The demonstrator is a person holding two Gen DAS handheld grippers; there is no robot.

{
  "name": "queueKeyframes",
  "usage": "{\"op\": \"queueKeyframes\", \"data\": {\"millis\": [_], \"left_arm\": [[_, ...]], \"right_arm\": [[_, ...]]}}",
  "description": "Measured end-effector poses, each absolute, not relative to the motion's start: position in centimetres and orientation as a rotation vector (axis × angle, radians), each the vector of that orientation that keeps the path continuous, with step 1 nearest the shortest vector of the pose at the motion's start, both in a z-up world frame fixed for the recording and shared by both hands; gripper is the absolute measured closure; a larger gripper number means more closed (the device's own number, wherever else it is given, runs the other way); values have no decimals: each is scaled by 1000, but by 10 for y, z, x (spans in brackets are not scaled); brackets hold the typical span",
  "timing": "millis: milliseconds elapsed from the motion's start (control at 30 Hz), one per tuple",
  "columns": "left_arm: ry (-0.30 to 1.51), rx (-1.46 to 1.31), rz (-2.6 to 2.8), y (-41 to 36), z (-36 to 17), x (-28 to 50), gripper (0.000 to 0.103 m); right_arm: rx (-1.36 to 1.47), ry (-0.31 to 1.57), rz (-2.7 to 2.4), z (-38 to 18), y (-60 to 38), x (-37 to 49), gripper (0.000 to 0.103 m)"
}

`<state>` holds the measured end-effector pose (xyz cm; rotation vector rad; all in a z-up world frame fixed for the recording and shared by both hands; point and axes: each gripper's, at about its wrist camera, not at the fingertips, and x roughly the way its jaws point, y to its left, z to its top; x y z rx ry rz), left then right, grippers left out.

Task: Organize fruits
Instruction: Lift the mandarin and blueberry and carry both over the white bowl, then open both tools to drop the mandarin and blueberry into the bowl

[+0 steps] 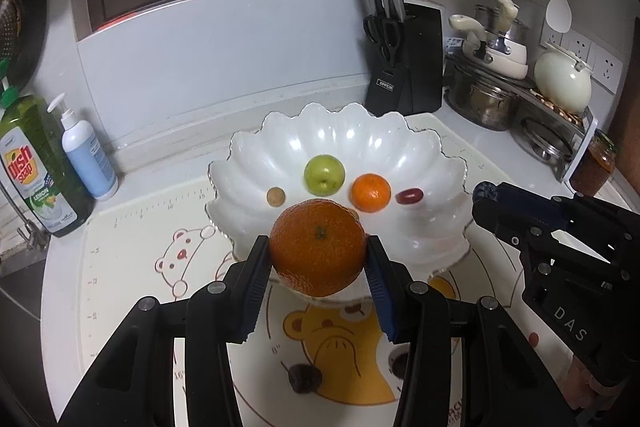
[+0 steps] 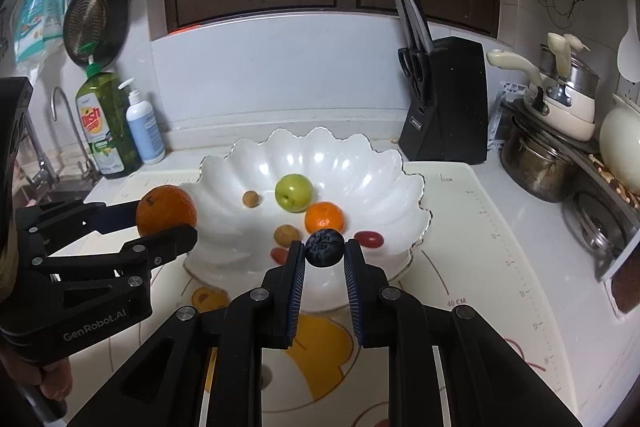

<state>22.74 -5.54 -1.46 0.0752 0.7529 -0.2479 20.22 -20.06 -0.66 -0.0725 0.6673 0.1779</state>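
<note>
The left gripper (image 1: 318, 259) squeezes a big orange (image 1: 318, 247) between its blue pads, up over the near rim of the white bowl (image 1: 256, 147). The right gripper (image 2: 324, 251) pinches a dark blueberry (image 2: 325, 248) over the bowl's near side. Farther in, the bowl holds a small orange (image 1: 371, 192), a red grape (image 1: 409, 196), a green apple (image 1: 324, 174) and a little brown fruit (image 1: 275, 196), with a knife block (image 1: 408, 67) behind.

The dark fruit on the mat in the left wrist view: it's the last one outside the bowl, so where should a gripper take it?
Judging by its low, rounded shape, grip the dark fruit across its widest middle, coming down from above with fingers either side. It lies alone on the mat, so nothing crowds the approach. Both grippers are full now.
</note>
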Motion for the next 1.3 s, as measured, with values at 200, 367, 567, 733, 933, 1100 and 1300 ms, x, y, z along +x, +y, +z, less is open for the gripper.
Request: {"op": "queueKeyframes", "data": {"millis": [200, 367, 567, 733, 933, 1100, 1300], "left_arm": [[780, 67, -250, -55, -22, 245, 57], [806, 68, -249, -56, -32, 256, 57], [838, 58, -244, -55, -41, 267, 57], [860, 56, -239, -54, -47, 271, 57], [887, 42, -227, -51, -52, 272, 56], [903, 43, -222, -51, -54, 271, 56], [884, 52, -219, -52, -51, 264, 42]], "right_arm": [[-54, 698, 165, -14, -203, 216, 81], [-56, 722, 163, -22, -202, 225, 81], [-47, 759, 166, -32, -201, 236, 81], [-54, 788, 183, -38, -196, 241, 81], [-59, 811, 184, -45, -194, 243, 81], [-56, 826, 182, -48, -195, 243, 81], [-42, 833, 180, -49, -198, 242, 78]]}}
